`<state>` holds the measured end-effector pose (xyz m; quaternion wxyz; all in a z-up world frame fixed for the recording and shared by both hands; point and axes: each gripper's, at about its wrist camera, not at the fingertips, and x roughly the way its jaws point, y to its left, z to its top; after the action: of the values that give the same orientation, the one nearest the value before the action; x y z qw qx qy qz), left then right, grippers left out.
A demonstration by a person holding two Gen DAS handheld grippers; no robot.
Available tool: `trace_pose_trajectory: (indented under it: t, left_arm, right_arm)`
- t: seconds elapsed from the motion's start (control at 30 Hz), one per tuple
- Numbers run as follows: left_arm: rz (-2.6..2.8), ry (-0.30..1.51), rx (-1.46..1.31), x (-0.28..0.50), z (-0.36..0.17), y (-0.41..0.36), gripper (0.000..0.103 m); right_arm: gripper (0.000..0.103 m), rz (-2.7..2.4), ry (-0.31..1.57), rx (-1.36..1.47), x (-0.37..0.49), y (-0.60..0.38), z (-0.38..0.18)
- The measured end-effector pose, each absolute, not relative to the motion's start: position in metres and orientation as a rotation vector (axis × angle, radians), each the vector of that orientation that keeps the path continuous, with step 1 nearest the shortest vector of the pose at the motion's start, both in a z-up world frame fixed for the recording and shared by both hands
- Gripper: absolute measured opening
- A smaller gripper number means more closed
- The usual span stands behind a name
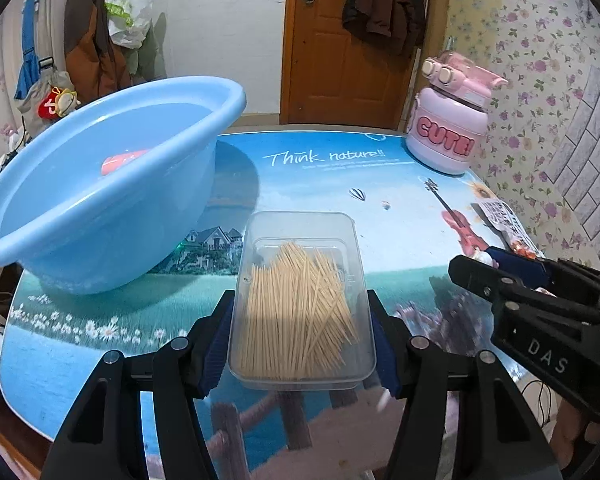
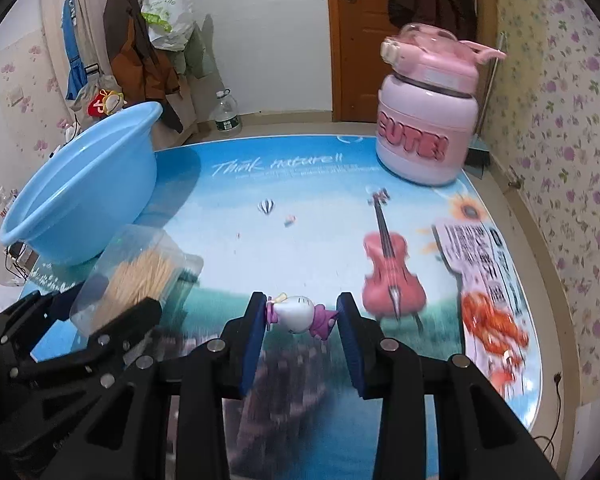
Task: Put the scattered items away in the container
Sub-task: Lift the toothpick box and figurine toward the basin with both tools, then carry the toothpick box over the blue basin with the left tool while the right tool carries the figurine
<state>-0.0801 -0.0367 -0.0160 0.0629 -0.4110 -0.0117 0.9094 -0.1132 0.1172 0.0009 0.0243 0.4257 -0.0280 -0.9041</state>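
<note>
Two grippers, both loaded. My left gripper point(image 1: 302, 330) clamps a clear box point(image 1: 300, 300) of toothpicks point(image 1: 296, 312), its blue pads pressed on the box's two long sides, and the box hangs lifted above the surface point(image 1: 320, 184). My right gripper point(image 2: 302, 324) pinches a small white and purple figurine point(image 2: 298, 314) lying sideways between its pads, also held clear of the surface.

From my left camera, the right gripper shows at the right edge, near. From my right camera, the left gripper and its box sit at the near left.

Beyond the box, far left, stands the blue basin point(image 1: 112, 200), with something pink point(image 1: 122, 160) lying inside it. At the far right corner of the surface is a pink bottle point(image 1: 448, 128) marked "CUTE!". A printed packet point(image 2: 484, 280) lies flat along the right side of the surface, well apart from the basin.
</note>
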Motion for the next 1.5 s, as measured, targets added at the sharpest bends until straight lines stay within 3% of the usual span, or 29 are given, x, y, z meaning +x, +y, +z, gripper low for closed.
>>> trace_pose_trajectory:
  t: [0.8,1.5]
  left_arm:
    - [2.781,0.032,-1.223,-0.018,-0.009,-0.027,0.058]
    - [2.796,0.045,-1.200,-0.010,-0.002,-0.028,0.059]
  right_arm:
    - [0.037,-2.923,-0.191,1.118,-0.033,0.116,0.005]
    - [0.037,-2.909,-0.220,1.115,-0.025,0.118,0.005]
